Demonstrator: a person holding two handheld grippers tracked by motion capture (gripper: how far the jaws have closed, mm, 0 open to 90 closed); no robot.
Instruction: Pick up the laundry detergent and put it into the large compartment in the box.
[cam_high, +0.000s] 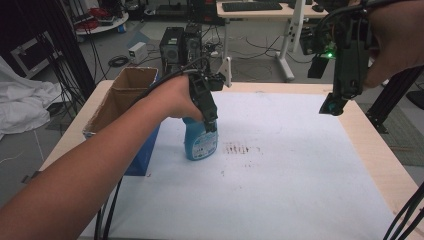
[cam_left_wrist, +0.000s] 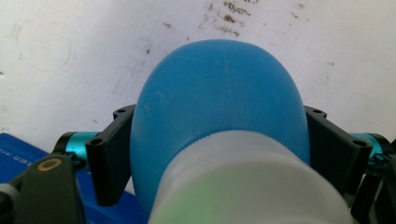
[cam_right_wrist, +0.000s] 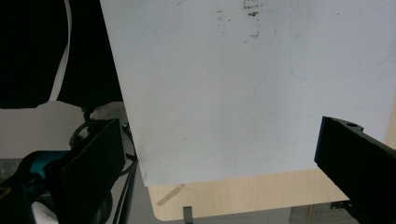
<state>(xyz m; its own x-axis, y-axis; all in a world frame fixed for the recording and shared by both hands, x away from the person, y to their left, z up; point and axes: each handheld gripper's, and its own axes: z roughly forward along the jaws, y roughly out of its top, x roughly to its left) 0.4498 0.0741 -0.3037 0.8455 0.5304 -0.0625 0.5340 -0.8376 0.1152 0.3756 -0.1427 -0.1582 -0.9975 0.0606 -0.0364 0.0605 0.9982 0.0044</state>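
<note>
This is a lab or technical workroom. Across the top of the high view, beyond the wooden table (cam_high: 372, 150) with its white sheet (cam_high: 280, 190), stand computer towers (cam_high: 180, 45) on the floor amid loose cables (cam_high: 118, 61). A desk (cam_high: 260, 11) with a keyboard (cam_high: 251, 6) sits at top centre, and dark equipment racks (cam_high: 55, 35) fill the upper left.

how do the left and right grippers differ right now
The left gripper is low at the white mat, its jaws closed on the blue spray bottle; the right gripper is raised above the mat's far right corner. The left gripper's jaws press both sides of the bottle; the right gripper's jaws are spread apart with nothing between them. Both are black and hand-held.
</note>
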